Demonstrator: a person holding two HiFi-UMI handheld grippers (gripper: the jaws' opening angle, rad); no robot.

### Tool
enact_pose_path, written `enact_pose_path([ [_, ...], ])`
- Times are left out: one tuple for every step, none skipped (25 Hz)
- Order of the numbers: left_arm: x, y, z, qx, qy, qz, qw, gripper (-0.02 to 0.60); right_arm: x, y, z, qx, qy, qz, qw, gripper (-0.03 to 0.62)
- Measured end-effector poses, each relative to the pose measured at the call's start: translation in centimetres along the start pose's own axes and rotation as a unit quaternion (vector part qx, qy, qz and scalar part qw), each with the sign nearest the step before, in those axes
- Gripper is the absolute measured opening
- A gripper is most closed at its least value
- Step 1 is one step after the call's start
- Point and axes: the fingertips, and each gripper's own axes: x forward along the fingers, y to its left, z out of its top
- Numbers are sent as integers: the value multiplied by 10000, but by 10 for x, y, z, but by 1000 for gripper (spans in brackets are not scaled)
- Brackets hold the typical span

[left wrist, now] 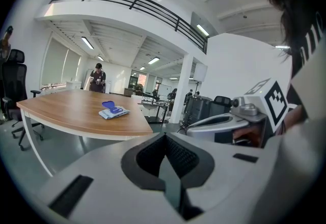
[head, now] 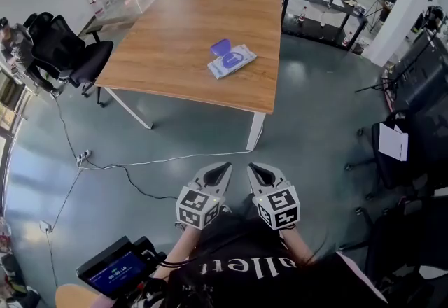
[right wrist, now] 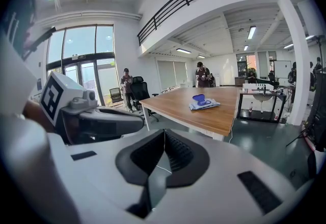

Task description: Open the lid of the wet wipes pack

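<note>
Wet wipes pack [head: 232, 61] lies upper centre on the table [head: 161, 47], blue lid [head: 221, 46] seemingly already up; left gripper [head: 224, 169] and right gripper [head: 256, 169], lower centre, are clenched, empty. Keep them clear; nothing needs nudging

the left tool [left wrist: 164, 139] has its jaws closed together, nothing between them. well ahead, a wet wipes pack [left wrist: 114, 111] lies on the wooden tabletop [left wrist: 66, 111], its blue lid [left wrist: 108, 104] raised. the right tool [left wrist: 196, 125] sits alongside.

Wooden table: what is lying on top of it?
A wet wipes pack, its blue lid apparently flipped open. The tabletop directly beneath the pack is covered.
</note>
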Motion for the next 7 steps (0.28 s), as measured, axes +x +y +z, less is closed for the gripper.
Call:
enact_pose_path([
  [-1, 1, -1, 6, 9, 0, 10000, -2, 1, 1, -1, 6, 3, -8, 10000, 11],
  [-1, 3, -2, 11, 15, 3, 10000, -2, 2, 1, -2, 11, 6, -12, 10000, 11],
  [-1, 4, -2, 14, 17, 6, 10000, -2, 2, 2, -3, 16, 11, -15, 10000, 11],
  [-1, 5, -3, 15, 20, 7, 10000, -2, 3, 2, -4, 25, 17, -18, 10000, 11],
  [-1, 5, -3, 16, 23, 7, 10000, -2, 3, 2, -4, 33, 23, -23, 10000, 11],
  [-2, 6, -3, 16, 26, 6, 10000, -2, 4, 2, -5, 41, 27, -28, 10000, 11],
  [-2, 6, -4, 17, 30, 5, 10000, -2, 4, 2, -5, 47, 31, -33, 10000, 11],
])
